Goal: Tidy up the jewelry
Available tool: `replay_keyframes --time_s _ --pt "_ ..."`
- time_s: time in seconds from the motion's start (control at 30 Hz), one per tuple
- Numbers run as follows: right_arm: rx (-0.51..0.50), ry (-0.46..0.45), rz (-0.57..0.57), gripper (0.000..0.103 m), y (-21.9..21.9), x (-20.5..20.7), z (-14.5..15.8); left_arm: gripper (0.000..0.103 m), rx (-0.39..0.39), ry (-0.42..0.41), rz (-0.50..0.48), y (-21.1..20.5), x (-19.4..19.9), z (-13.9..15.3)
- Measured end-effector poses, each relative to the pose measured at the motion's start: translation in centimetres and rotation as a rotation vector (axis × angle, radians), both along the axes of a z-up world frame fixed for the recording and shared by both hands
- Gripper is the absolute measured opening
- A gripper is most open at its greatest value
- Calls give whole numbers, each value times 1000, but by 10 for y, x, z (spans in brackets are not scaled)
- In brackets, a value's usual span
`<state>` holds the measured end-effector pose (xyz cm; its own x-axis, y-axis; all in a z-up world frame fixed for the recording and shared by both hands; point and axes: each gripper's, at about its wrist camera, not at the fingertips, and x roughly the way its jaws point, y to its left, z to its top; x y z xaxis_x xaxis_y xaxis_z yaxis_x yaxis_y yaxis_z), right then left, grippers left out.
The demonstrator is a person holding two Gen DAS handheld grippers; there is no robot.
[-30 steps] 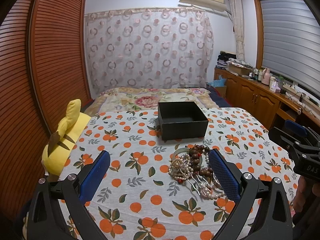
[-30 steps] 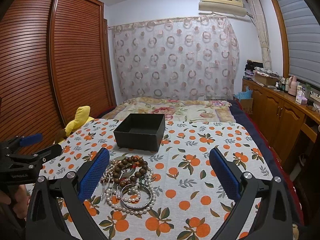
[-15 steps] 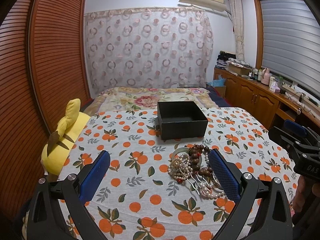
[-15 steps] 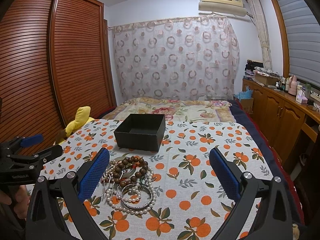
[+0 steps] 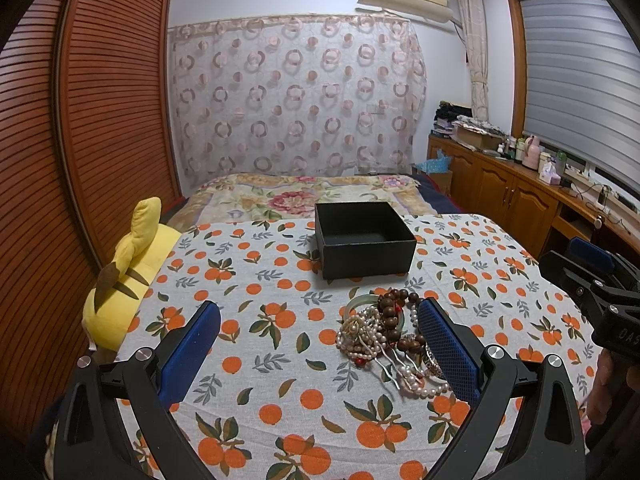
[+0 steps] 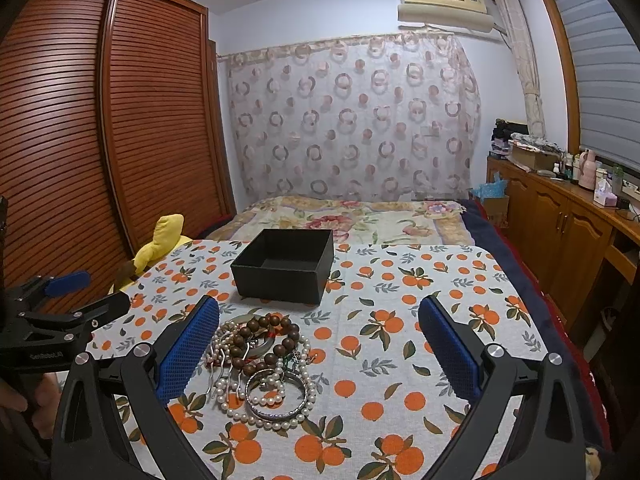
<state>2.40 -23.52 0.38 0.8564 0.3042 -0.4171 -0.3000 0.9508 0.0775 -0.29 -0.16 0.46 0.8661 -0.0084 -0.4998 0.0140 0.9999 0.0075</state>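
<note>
I have both grippers level above the desk's orange-print cloth (image 5: 280, 400), the left gripper (image 5: 320, 344) and right gripper (image 6: 319, 344) with jaws spread wide, holding and touching nothing. The tangled heap of pearl strands, brown wooden beads and silver bangles (image 6: 262, 360) lies on the cloth just before the empty square black box (image 6: 286, 266) (box open-topped), apart from it.

Tabletop cloth (image 6: 440, 320) looks like woven matt fabric, and the black box (image 6: 286, 276) is matt too, kinda cardboard-ish. Pearl strands (image 6: 256, 404) are glossy, the brown beads (image 6: 260, 328) look like polished wood, and the bangle (image 6: 280, 410) is shiny metal.
</note>
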Motion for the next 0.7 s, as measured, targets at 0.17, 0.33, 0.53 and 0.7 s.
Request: replay_keyframes --time_s 0.17,0.33,0.53,0.7 --pt "-2 -2 -1 101 0 0 0 95 0 0 0 0 0 0" --pt "0 -2 -1 101 -1 0 0 95 1 -1 0 0 0 0" --pt "1 -2 0 101 -1 0 0 95 0 0 -1 0 0 0" --pt "2 -3 0 101 1 -1 0 95 0 -1 -1 -2 -1 1"
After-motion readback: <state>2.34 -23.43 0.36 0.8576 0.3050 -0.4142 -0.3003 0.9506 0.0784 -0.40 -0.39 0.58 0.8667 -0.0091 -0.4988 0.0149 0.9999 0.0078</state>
